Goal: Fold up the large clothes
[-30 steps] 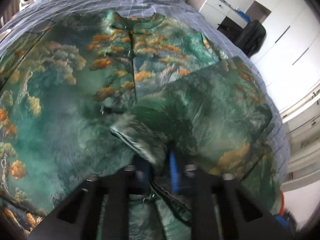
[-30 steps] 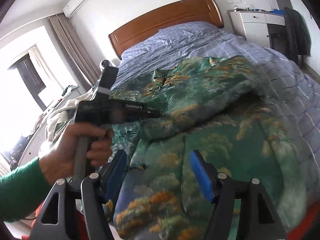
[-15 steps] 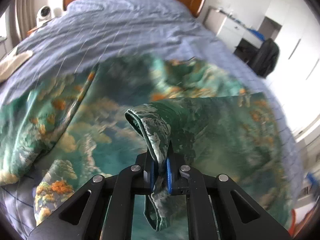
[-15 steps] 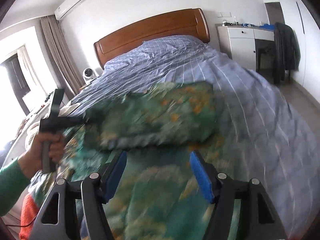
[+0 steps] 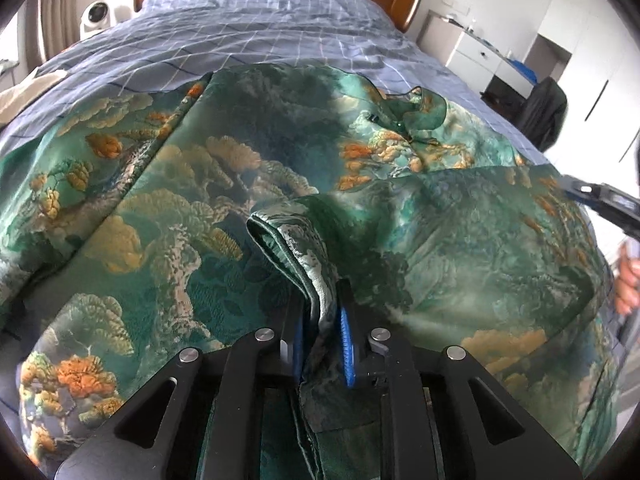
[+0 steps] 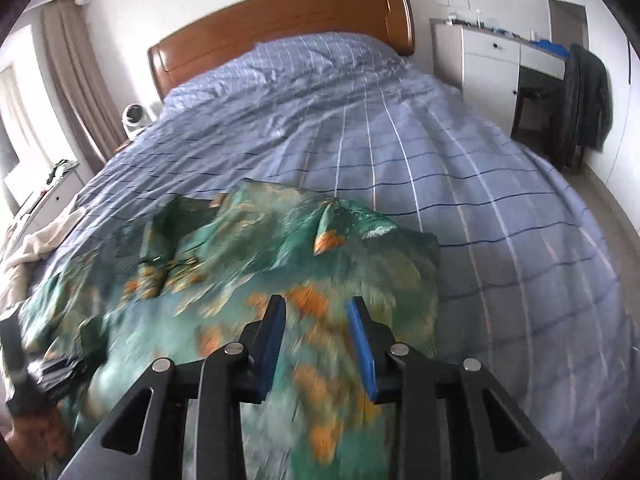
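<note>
A large green garment (image 5: 224,184) with orange and cream tree patterns lies spread on the bed; it also shows, blurred, in the right wrist view (image 6: 248,264). Its collar (image 5: 416,108) lies toward the headboard. A fold of the garment lies over its right side. My left gripper (image 5: 322,344) is shut on a rolled edge of the garment (image 5: 296,244) and holds it just above the cloth. My right gripper (image 6: 318,340) is open and empty, jaws apart over the garment's near right part. It also shows at the right edge of the left wrist view (image 5: 600,200).
The bed has a blue checked cover (image 6: 400,128) and a wooden headboard (image 6: 280,20). A white cabinet (image 6: 492,64) and a chair with a dark coat (image 6: 588,100) stand at the right. A small white fan (image 6: 134,116) and curtains are at the left.
My left gripper has carried the held edge across and lower onto the garment. My right gripper's jaws have narrowed and it has swung toward the bed.
</note>
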A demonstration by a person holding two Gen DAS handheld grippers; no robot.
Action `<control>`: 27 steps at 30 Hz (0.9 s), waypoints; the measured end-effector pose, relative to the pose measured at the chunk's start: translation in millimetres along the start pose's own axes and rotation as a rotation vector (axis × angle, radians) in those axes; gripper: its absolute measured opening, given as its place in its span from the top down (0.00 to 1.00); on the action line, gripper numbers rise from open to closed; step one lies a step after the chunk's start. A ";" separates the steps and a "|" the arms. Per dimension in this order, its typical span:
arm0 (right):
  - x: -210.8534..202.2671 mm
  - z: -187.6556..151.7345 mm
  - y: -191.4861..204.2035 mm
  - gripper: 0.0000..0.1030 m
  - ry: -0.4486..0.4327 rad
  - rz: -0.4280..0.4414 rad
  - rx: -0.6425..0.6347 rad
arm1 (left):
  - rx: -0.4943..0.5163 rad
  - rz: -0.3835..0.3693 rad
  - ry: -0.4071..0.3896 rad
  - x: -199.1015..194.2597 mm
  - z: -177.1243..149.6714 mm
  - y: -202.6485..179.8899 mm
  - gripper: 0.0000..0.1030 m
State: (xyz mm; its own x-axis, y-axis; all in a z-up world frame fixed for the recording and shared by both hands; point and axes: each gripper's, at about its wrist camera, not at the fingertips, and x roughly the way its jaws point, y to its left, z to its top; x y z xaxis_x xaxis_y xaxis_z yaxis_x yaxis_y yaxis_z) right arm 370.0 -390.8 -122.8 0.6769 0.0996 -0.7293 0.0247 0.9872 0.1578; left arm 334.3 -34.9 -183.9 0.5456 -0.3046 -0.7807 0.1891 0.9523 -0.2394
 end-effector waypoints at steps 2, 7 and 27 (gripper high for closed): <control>24.6 -0.5 -1.3 0.68 0.056 -0.006 -0.004 | 0.002 -0.001 -0.007 0.8 -1.0 0.9 0.84; 60.2 -16.8 -5.7 0.70 0.169 -0.009 0.005 | 0.005 -0.003 -0.019 -1.1 -6.2 3.0 0.84; 2.8 -99.8 1.0 0.71 0.269 0.072 -0.091 | 0.040 0.045 -0.034 -1.5 -11.1 -2.8 0.84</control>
State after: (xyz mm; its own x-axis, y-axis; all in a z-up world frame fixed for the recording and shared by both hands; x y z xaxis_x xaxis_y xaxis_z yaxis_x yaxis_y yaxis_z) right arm 298.6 -377.0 -191.1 0.4548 0.1873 -0.8707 -0.0904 0.9823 0.1641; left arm 323.9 -36.9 -188.5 0.5818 -0.2631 -0.7696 0.1959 0.9637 -0.1814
